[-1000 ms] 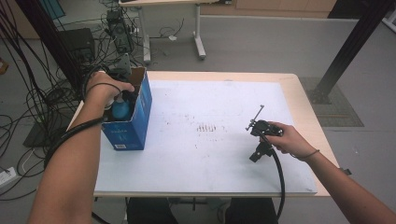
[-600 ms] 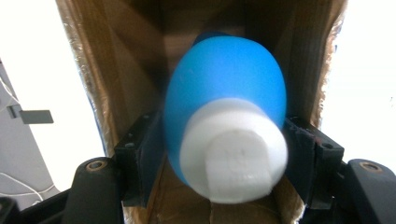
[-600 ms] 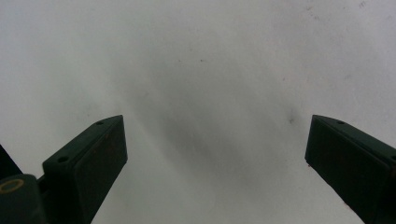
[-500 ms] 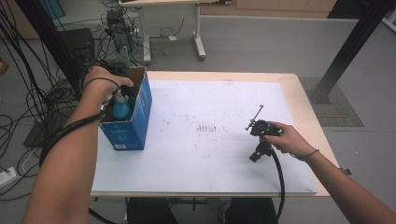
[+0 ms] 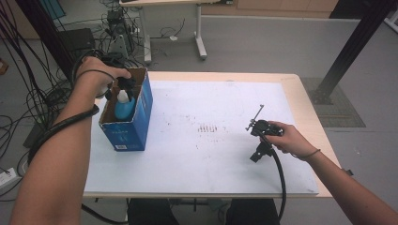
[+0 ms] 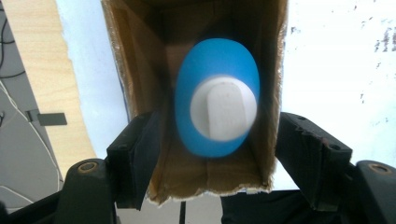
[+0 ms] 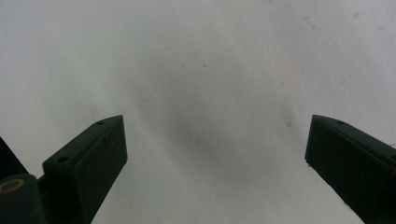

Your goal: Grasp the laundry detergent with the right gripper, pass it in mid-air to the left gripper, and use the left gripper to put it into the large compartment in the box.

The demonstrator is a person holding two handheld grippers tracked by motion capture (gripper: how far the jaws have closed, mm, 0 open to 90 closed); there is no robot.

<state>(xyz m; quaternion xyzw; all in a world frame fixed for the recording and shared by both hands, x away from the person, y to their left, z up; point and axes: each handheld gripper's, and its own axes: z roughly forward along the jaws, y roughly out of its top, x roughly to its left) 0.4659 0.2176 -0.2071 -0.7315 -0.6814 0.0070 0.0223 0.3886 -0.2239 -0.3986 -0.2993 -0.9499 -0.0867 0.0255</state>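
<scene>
The blue bottle with its white cap stands upright inside the open blue cardboard box at the left end of the tabletop. The left tool hangs just above the box mouth; its jaws have just been opening and now stand clear of the bottle on either side, the pads not pressing on it. Well apart, near the right edge of the white sheet, the right tool rests with its jaws spread wide, nothing between them.
</scene>
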